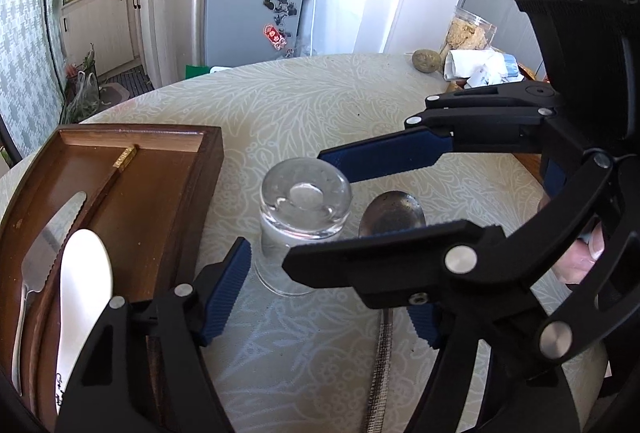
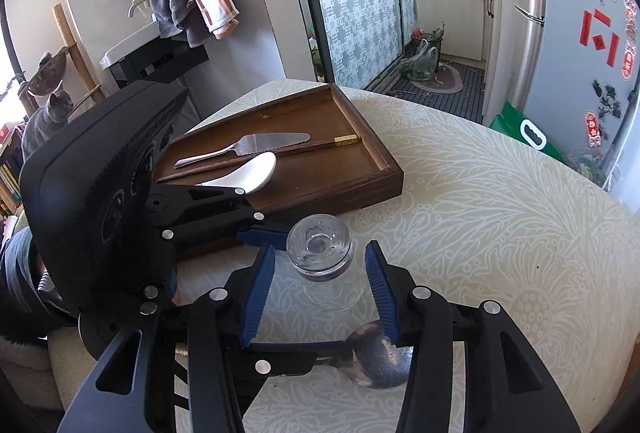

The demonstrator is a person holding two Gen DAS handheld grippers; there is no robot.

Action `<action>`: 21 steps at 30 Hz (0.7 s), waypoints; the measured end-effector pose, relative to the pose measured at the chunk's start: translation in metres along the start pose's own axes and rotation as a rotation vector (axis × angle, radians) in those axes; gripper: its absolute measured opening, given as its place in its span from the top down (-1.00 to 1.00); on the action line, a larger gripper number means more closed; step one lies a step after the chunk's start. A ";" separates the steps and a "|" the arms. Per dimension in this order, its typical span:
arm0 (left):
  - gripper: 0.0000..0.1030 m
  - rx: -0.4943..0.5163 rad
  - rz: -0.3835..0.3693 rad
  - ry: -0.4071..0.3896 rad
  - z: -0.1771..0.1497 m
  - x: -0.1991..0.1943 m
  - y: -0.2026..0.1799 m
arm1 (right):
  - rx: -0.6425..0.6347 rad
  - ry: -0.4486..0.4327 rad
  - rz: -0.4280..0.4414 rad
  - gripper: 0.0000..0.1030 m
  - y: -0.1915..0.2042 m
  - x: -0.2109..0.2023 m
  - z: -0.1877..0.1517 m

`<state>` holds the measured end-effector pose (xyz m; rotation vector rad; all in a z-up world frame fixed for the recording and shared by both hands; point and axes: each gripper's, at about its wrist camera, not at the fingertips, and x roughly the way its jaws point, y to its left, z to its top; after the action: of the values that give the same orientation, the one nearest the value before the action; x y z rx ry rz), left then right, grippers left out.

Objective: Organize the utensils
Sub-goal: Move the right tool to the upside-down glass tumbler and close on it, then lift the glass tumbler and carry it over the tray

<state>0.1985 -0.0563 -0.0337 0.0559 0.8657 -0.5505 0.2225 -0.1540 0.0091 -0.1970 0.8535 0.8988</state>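
Both grippers are crowding around the upturned glass, which is standing mouth-down on the worktop just beside the wooden tray. The left gripper is coming at the glass with its jaws standing wide, one blue pad beside the glass's lower wall and the other off past the metal spoon; neither pad is visibly pressing, so nothing is held there. The right gripper is straddling the glass with its jaws about half open, a gap showing on each side, so it is gripping nothing either.

The metal spoon is lying on the worktop just beside the glass, on the side away from the tray, its bowl partly under the right gripper's finger. I judge the step in hand to be taking hold of the glass or the spoon; which one I cannot tell. To do it well, one gripper should be backing off, since the two are overlapping. Glass is slippery, so the pads should be closing squarely on its wall, low down.

The tray is already holding a serrated server, a pair of dark chopsticks with gold ends and a white ceramic spoon, all lying lengthwise.
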 end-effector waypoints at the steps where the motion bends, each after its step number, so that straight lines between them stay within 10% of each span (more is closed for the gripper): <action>1: -0.43 0.000 0.009 0.001 0.001 0.001 0.000 | 0.001 0.002 -0.002 0.08 0.000 0.001 0.000; 21: 0.20 0.001 0.036 -0.010 0.006 0.002 0.005 | 0.007 -0.015 -0.012 0.34 -0.003 0.003 0.001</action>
<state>0.2062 -0.0544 -0.0325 0.0689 0.8531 -0.5173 0.2265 -0.1538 0.0065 -0.1891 0.8407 0.8855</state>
